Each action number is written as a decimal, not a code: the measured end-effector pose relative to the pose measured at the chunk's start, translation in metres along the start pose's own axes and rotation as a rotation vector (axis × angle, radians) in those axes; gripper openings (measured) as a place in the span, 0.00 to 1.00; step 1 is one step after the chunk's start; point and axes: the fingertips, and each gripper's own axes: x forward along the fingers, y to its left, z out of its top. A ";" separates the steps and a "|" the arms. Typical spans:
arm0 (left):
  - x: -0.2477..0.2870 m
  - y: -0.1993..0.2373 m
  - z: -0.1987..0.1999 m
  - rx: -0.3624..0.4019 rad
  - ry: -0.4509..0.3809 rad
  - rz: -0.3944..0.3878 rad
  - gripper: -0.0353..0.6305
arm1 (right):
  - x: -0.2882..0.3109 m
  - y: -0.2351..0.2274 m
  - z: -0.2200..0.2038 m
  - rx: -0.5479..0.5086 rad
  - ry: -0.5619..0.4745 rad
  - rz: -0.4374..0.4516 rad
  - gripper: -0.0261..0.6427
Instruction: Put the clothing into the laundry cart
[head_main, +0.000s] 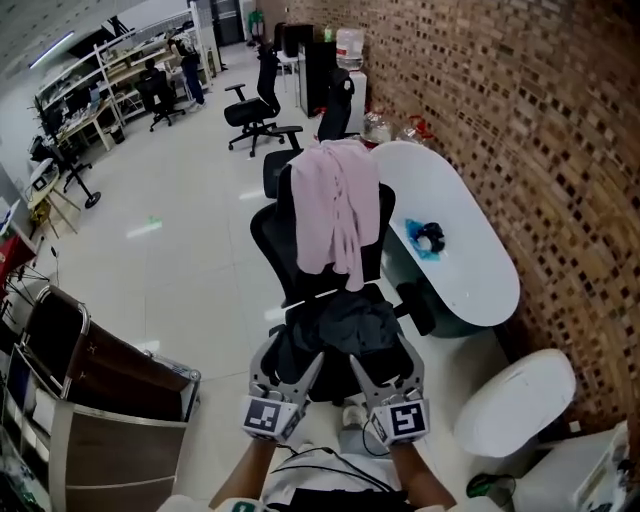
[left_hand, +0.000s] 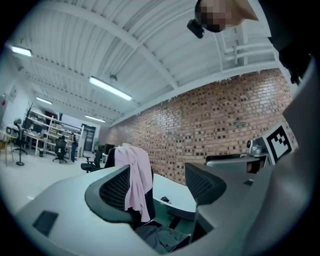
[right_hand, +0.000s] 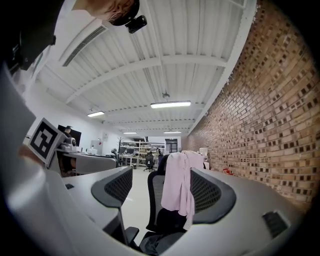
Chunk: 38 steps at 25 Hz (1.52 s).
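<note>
Nothing loaded: our open, empty left gripper and right gripper face a black mesh chair bearing a pink draped garment and a dark grey crumpled garment.

No text, label, brand or number can be read anywhere in these views.

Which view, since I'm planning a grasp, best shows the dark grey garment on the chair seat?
The head view: from above, the crumpled dark grey garment shows nearly whole on the black office chair. Both gripper views show only part of it at their bottom edge.
</note>
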 end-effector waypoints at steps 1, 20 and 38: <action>0.013 -0.002 -0.003 0.012 0.002 0.001 0.55 | 0.005 -0.012 -0.007 0.002 0.008 0.001 0.60; 0.125 0.023 -0.196 -0.012 0.305 -0.090 0.53 | 0.076 -0.088 -0.263 0.124 0.494 0.012 0.60; 0.142 0.076 -0.346 -0.043 0.506 -0.091 0.53 | 0.192 -0.097 -0.619 -0.075 1.062 0.314 0.94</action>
